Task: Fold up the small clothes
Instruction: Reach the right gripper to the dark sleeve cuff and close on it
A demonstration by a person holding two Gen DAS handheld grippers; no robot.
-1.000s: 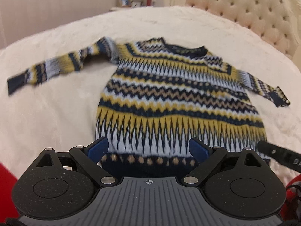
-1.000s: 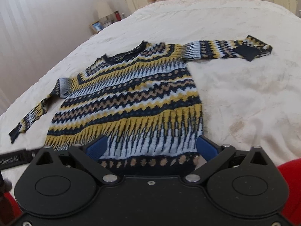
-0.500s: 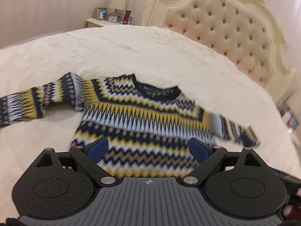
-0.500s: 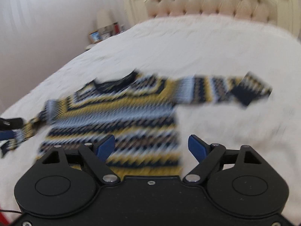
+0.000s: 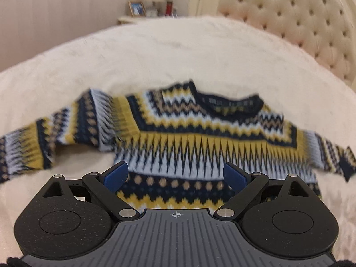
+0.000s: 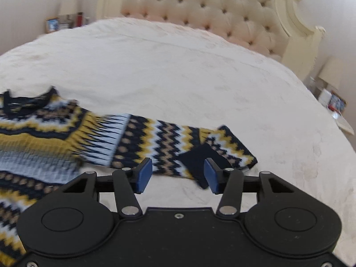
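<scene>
A small knitted sweater (image 5: 200, 138) in navy, yellow, white and tan zigzag bands lies flat on the cream bed, neck toward the headboard, both sleeves spread out. My left gripper (image 5: 175, 175) is open and empty, over the sweater's chest. My right gripper (image 6: 178, 175) is open and empty, just short of the sweater's right sleeve (image 6: 169, 142), near its folded-over navy cuff (image 6: 200, 158). The sweater's body (image 6: 33, 138) fills the left of the right wrist view.
The cream bedspread (image 5: 178, 55) spreads all around. A tufted cream headboard (image 6: 211, 15) stands at the far end. A bedside table with a picture frame (image 5: 136, 9) and small items is at the far left, another bedside table (image 6: 333, 102) at the right.
Both grippers have moved forward from the hem toward the upper part of the sweater. The right one has swung right to the sleeve and its jaws have narrowed somewhat. The sweater has not moved.
</scene>
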